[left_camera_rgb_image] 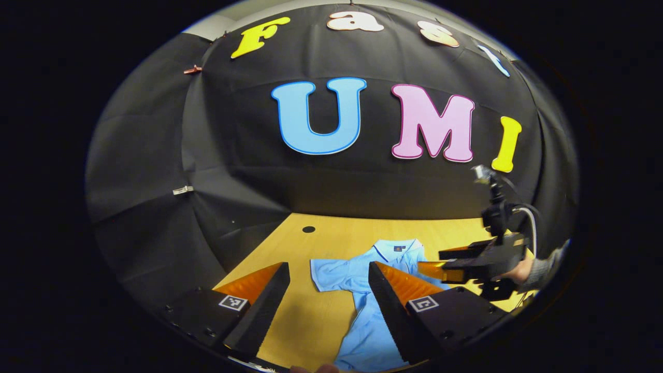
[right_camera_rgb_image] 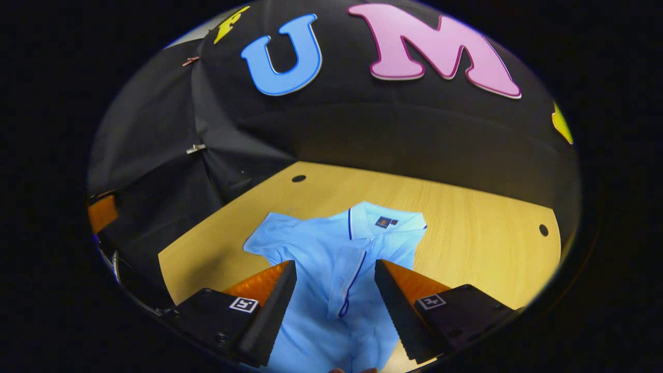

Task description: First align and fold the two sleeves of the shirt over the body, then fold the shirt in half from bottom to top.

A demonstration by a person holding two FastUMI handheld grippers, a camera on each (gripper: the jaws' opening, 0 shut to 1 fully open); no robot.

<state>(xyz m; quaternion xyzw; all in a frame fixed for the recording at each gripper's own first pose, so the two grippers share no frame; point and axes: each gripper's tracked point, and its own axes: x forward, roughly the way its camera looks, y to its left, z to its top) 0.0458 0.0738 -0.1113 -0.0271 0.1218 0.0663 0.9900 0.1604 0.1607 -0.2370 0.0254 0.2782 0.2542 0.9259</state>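
A light blue polo shirt lies flat on the wooden table, collar at the far end. One short sleeve spreads out to the left. My right gripper hovers open over the shirt's chest, with nothing between its fingers. In the left gripper view the shirt lies ahead, and my left gripper stands open above its sleeve side and the bare table beside it. The right gripper shows farther right over the shirt, held by a hand in a grey sleeve.
Black cloth walls close the table's back and left sides. Small round holes sit in the tabletop at the far left and at the right. Bare wood stretches to the right of the shirt.
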